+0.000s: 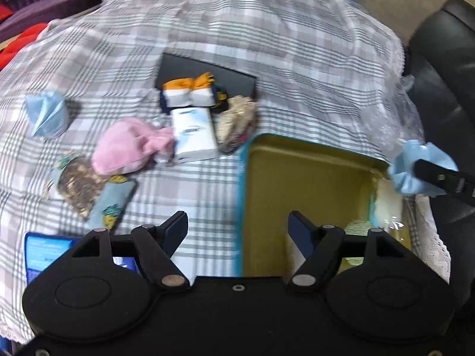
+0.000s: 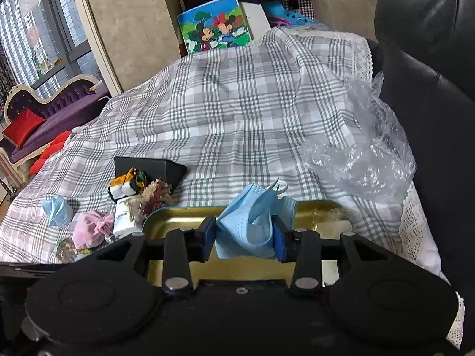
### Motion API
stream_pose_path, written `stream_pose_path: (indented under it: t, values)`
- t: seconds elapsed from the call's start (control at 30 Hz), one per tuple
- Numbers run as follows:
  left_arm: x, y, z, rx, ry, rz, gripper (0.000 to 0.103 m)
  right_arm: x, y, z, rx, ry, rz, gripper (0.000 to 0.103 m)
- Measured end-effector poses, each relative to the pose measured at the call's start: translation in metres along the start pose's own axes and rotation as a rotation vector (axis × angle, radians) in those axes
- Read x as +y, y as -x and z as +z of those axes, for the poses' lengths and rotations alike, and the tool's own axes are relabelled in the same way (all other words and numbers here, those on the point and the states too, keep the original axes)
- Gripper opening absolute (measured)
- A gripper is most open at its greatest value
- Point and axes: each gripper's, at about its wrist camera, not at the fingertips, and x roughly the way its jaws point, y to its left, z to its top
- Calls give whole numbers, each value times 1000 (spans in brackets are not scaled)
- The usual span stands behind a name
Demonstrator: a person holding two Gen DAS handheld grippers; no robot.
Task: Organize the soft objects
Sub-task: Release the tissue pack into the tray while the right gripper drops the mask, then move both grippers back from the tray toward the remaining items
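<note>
My right gripper (image 2: 244,237) is shut on a crumpled blue face mask (image 2: 252,222) and holds it over the gold tray (image 2: 178,216); it also shows in the left wrist view (image 1: 415,172) at the tray's far right rim. My left gripper (image 1: 237,231) is open and empty above the tray's (image 1: 297,172) left edge. On the checked cloth lie a pink pouch (image 1: 124,151), a second blue mask (image 1: 47,112), rolled orange-and-white socks (image 1: 187,92), patterned socks (image 1: 109,204) and a dried-flower sachet (image 1: 237,121).
A white tissue pack (image 1: 194,133) and a black box (image 1: 207,74) lie among the soft things. A blue packet (image 1: 47,252) sits at the near left. Crumpled clear plastic (image 2: 362,154) lies right of the tray beside a black leather chair (image 2: 430,89).
</note>
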Motion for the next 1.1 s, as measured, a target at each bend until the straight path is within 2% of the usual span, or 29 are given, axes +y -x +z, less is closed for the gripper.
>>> stream_pose_path:
  t: [0.07, 0.13, 0.2, 0.5, 0.6, 0.87, 1.1]
  values:
    - [11, 0, 0, 6, 29, 10, 70, 2, 1, 2, -7, 4, -4, 49]
    - [20, 0, 1, 14, 51, 17, 70, 3, 3, 4, -19, 8, -7, 66]
    - [28, 1, 0, 18, 70, 19, 70, 5, 6, 5, -37, 10, -10, 77]
    - [52, 19, 2, -9, 126, 32, 71, 16, 14, 1, -39, 40, -19, 77]
    - [63, 26, 1, -19, 146, 35, 76, 19, 11, -2, -19, 42, -15, 77]
    - [91, 41, -1, -45, 190, 49, 76, 37, 3, -13, 30, 68, 6, 77]
    - [118, 55, -8, -81, 212, 99, 76, 62, -13, -21, 69, 99, 33, 77]
